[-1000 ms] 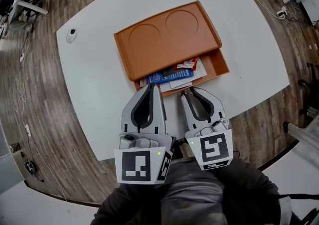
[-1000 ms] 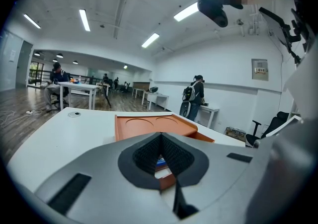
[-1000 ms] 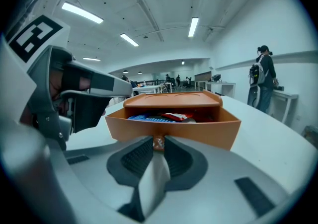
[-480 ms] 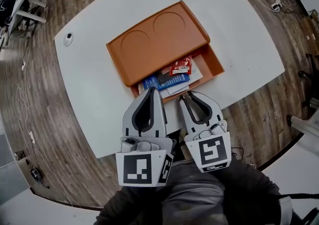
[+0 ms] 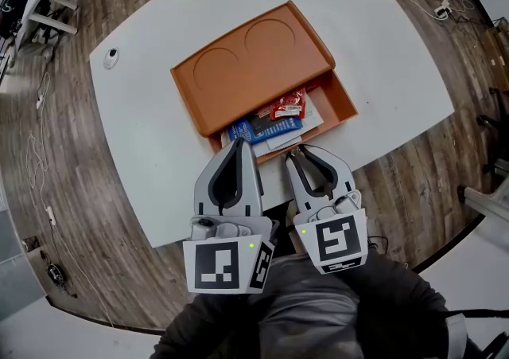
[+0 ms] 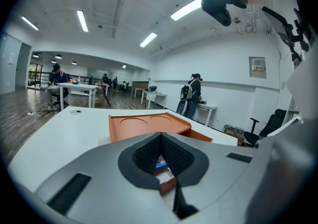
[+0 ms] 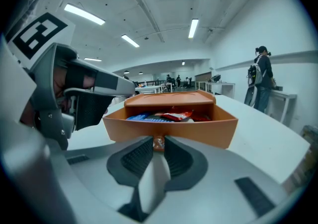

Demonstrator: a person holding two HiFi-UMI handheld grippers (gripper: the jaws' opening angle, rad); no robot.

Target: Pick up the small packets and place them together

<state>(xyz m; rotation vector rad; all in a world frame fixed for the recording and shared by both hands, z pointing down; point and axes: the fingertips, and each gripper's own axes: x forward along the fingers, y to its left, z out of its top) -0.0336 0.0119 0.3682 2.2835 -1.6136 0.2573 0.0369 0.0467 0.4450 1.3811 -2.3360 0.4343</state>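
Note:
An orange box [image 5: 246, 71] stands on the white table, its drawer [image 5: 343, 104] pulled out toward me. In the drawer lie small packets: a blue one [image 5: 258, 128], a red one [image 5: 288, 104] and white ones [image 5: 301, 122]. My right gripper [image 5: 296, 152] is shut on the drawer's small orange knob [image 7: 158, 144] at the middle of the drawer front [image 7: 198, 127]. Blue [image 7: 139, 116] and red [image 7: 176, 115] packets show over that front. My left gripper [image 5: 242, 142] is shut and holds nothing; it hovers at the drawer's near left corner. In the left gripper view its tips [image 6: 161, 134] meet above the drawer.
The round white table [image 5: 151, 150] ends just below the drawer's front, at my body. A small round device [image 5: 111, 56] lies at the table's far left. Two shallow round recesses mark the box lid [image 5: 269, 36]. Desks and people stand far off in the room.
The drawer stands slightly farther out than a second ago, and the red packet is more exposed. Over the last half second nothing visibly moves.

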